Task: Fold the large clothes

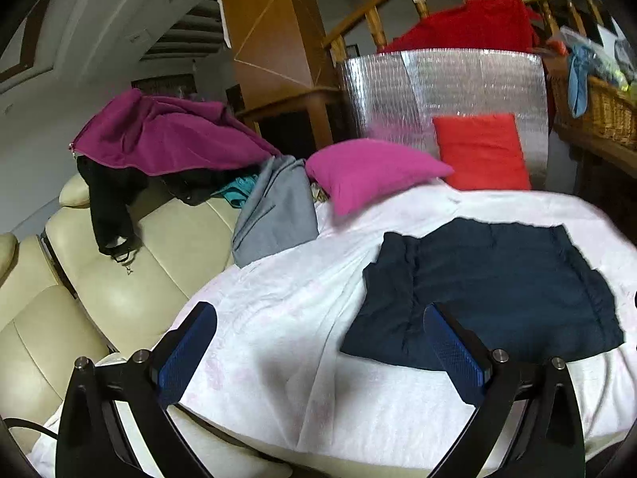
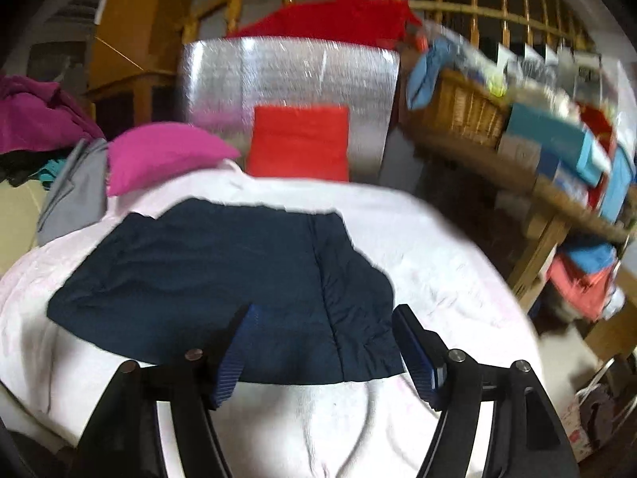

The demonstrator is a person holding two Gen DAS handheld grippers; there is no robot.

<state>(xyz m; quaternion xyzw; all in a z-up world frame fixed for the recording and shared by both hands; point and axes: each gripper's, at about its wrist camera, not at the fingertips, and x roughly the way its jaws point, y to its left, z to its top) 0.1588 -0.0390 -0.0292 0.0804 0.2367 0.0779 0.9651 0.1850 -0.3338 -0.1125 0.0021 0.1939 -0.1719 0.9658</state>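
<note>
A dark navy garment (image 1: 489, 290) lies folded flat on the white pink-patterned sheet (image 1: 278, 318). It also shows in the right wrist view (image 2: 223, 275) on the same sheet (image 2: 438, 279). My left gripper (image 1: 318, 314) is open and empty, above the sheet at the garment's near left edge; its right finger overlaps the cloth in view. My right gripper (image 2: 322, 314) is open and empty, above the garment's near edge, right of its middle seam.
A pink pillow (image 1: 370, 171), a red cushion (image 1: 481, 151) and a silver foil panel (image 1: 446, 91) stand behind. A grey garment (image 1: 278, 211), magenta cloth (image 1: 167, 131) and black clothes lie on the cream sofa (image 1: 99, 279). A wicker basket (image 2: 462, 111) and cluttered shelf are right.
</note>
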